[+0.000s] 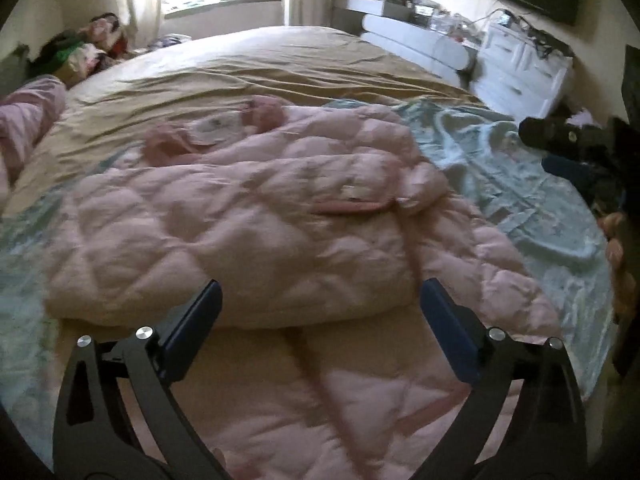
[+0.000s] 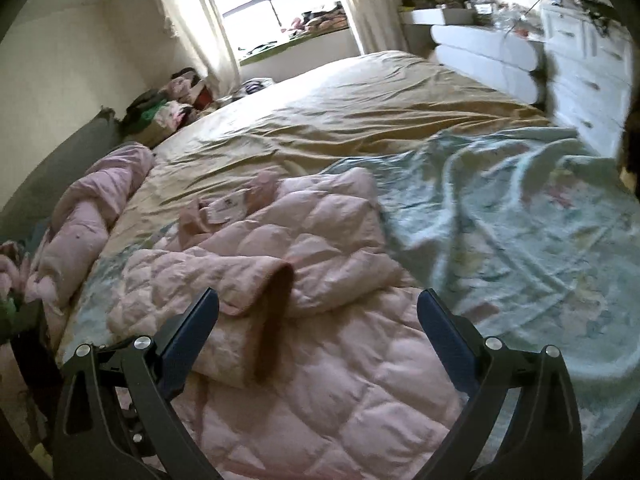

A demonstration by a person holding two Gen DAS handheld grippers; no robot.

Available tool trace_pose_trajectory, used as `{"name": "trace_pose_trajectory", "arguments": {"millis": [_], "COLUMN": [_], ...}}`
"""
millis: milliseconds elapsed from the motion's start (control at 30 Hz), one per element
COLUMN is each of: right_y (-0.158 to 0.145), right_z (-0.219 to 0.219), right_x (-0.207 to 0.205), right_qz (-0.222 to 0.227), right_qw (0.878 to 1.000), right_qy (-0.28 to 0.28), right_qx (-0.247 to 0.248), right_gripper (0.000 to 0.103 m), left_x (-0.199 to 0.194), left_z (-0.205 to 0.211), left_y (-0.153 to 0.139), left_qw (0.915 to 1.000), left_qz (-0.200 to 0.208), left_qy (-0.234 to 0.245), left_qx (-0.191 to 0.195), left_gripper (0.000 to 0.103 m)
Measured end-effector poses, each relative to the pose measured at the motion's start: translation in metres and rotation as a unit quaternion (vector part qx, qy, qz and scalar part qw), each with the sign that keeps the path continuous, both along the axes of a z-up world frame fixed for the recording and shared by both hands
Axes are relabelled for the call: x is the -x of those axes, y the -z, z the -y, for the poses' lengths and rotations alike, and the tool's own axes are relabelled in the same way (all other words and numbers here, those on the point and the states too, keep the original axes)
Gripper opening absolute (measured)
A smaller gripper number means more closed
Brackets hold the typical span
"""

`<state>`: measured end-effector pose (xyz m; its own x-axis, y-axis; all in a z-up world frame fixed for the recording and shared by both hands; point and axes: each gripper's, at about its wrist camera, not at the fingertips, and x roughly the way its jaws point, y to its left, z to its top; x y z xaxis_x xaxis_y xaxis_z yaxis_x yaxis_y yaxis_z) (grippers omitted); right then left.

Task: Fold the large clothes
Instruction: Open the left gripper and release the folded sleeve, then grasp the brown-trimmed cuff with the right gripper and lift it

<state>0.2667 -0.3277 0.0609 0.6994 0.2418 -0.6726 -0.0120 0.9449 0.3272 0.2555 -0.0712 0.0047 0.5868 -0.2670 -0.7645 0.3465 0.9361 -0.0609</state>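
Note:
A pink quilted jacket (image 1: 248, 232) lies spread on the bed, one side folded over the body, its collar and label toward the far end. My left gripper (image 1: 320, 300) hangs open just above the jacket's near part, nothing between its fingers. In the right wrist view the same jacket (image 2: 320, 272) shows a sleeve folded across it, with the cuff's dark lining turned up. My right gripper (image 2: 318, 308) is also open above the jacket's lower half, pads apart and holding nothing. At the right edge of the left wrist view I see the other gripper (image 1: 560, 136) and a hand.
The jacket rests on a pale green floral blanket (image 2: 500, 220) over a tan bedsheet (image 2: 340, 120). A rolled pink quilt (image 2: 92, 216) lies along the left edge. White drawers (image 2: 588, 68) and stacked white cushions stand right; a clothes pile (image 2: 168, 104) sits by the window.

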Motion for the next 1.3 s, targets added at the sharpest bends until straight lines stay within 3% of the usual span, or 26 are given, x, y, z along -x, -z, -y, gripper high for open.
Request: {"name": "trace_pose_trajectory", "arguments": {"millis": [300,600,800,1000,1067,1100,1133,1300], "right_y": [0.011,0.035,0.061,0.074,0.080,0.080,0.080,0.043], "right_z": [-0.036,-0.059,-0.067,-0.070,-0.074,-0.075,-0.078,-0.091], "right_x": [-0.035,-0.063,-0.078,-0.087,-0.091,-0.093,-0.095,-0.106], "right_qz": [-0.030,-0.065,-0.092,-0.099,-0.096,-0.094,-0.090,-0.042], "right_qw": [0.999,0.997,0.995,0.994,0.993,0.993,0.993,0.995], "right_qy": [-0.026,-0.025,-0.024,-0.026,-0.042,-0.051,-0.058,-0.087], "right_qx": [-0.028,-0.028,-0.034,-0.044,-0.050,-0.055,-0.051,-0.016], "right_gripper": [0.099,0.098,0.069,0.049,0.034,0.017,0.009,0.006], "left_x": [-0.008,-0.016,-0.020,-0.027,-0.032,-0.035,-0.036,-0.047], "left_z": [-0.071,-0.123,-0.139,-0.148,-0.150,-0.152,-0.154,-0.167], "left_y": [-0.016,-0.026,-0.025,-0.020,-0.020,-0.021,-0.021,-0.028], "left_qw": [0.9966,0.9916,0.9898,0.9895,0.9907,0.9908,0.9901,0.9882], "left_qz": [0.012,0.018,0.017,0.016,0.020,0.029,0.036,0.031], "left_qy": [-0.081,-0.128,-0.142,-0.143,-0.134,-0.132,-0.136,-0.150], "left_qx": [-0.007,-0.004,0.003,0.008,0.008,0.000,-0.005,-0.005], "left_gripper": [0.094,0.094,0.094,0.094,0.094,0.094,0.094,0.094]}}
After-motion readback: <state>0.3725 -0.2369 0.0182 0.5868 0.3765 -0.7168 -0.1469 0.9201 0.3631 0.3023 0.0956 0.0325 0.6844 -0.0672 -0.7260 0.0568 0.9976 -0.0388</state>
